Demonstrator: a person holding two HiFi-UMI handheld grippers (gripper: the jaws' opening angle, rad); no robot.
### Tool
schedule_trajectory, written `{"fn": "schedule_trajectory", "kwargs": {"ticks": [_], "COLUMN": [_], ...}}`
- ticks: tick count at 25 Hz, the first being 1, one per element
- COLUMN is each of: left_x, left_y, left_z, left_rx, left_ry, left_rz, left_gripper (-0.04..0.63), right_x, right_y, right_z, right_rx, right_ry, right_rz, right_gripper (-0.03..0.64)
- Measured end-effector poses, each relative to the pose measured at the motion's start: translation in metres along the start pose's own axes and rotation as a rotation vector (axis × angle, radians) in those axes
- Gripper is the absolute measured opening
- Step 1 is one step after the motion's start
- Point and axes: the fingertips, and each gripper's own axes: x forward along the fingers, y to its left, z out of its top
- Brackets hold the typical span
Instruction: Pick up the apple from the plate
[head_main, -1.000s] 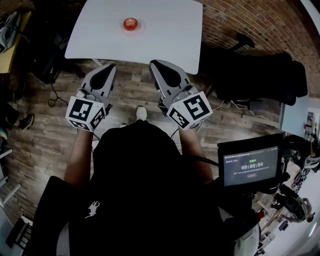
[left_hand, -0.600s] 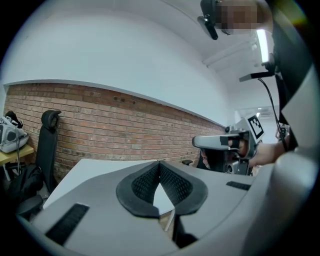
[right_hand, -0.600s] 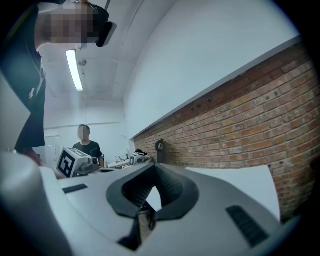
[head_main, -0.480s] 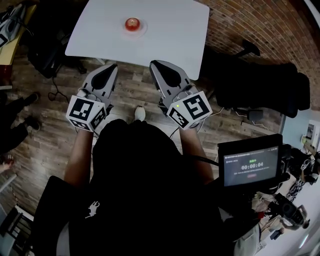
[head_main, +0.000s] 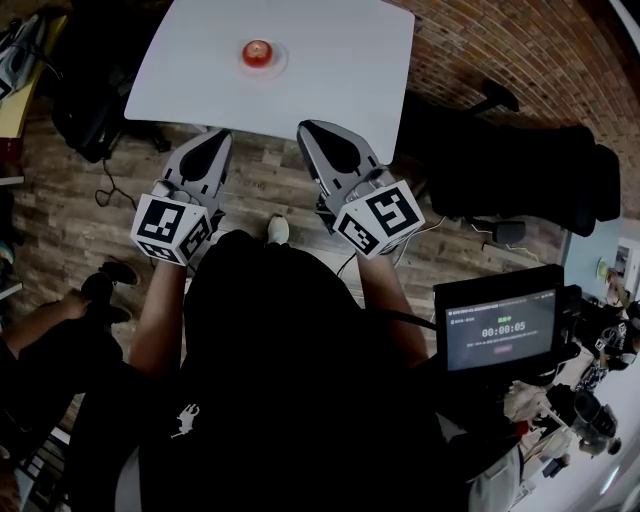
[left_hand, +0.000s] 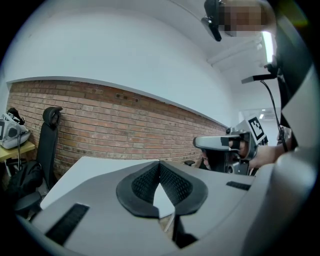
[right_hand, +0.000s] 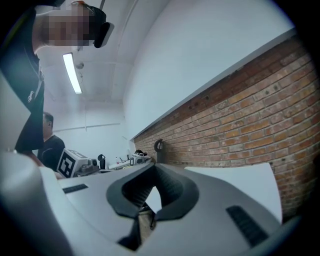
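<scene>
Nearest the person, both tools hang over the wood-plank floor (head_main: 260, 195), short of the table's near edge. The left gripper (head_main: 215, 140) has its jaws pressed together on nothing, and the right gripper (head_main: 316, 130) is likewise closed and empty. Their shells are hard grey plastic, and the pads are black, ribbed rubber that curves to a point. The step in hand looks like the reach. One gripper's jaws should spread wide before it arrives, then travel low and level over the table (head_main: 345, 70), a smooth white matte slab with rounded corners. Towards the table's far side, at about twelve o'clock from the grippers, the apple (head_main: 257, 51) sits on a small, pale, shallow plate (head_main: 276, 62). The apple is round, red and glossy, so it will probably slip unless the pads close gently across its widest part. Lifting it straight up should keep the light plate from sliding. Rough red brick (head_main: 520, 50) lies beyond, from one to three o'clock.
</scene>
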Motion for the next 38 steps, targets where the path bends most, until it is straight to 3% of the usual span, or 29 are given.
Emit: {"fn": "schedule_trajectory", "kwargs": {"ticks": [8,21,26,38], "left_x": [-0.006,0.015,0.022,0.034], "left_y": [0.014,0.031,0.040,0.103], "left_z": [-0.001,0.012,0.010,0.011], "left_rx": [-0.003,0.008,0.002,0.000], "left_ry": [-0.006,-0.014,0.019,-0.006], "left_rz": [0.015,-0.042,-0.091,-0.177], "left_gripper": [0.005,0.005,0.005,0.005], "right_x": [0.016,0.031,0.042,0.100], "right_y": [-0.002,-0.008,-0.010,-0.001], "right_z": [-0.005,0.000,0.005,-0.001], "right_rx": [0.014,0.023,0.019,-0.024], "right_ry": [0.027,0.029,0.024,0.025], "right_rz": [0.014,-0.025,-0.056,-0.112], "right_gripper": [0.005,0.005,0.004,0.005]}}
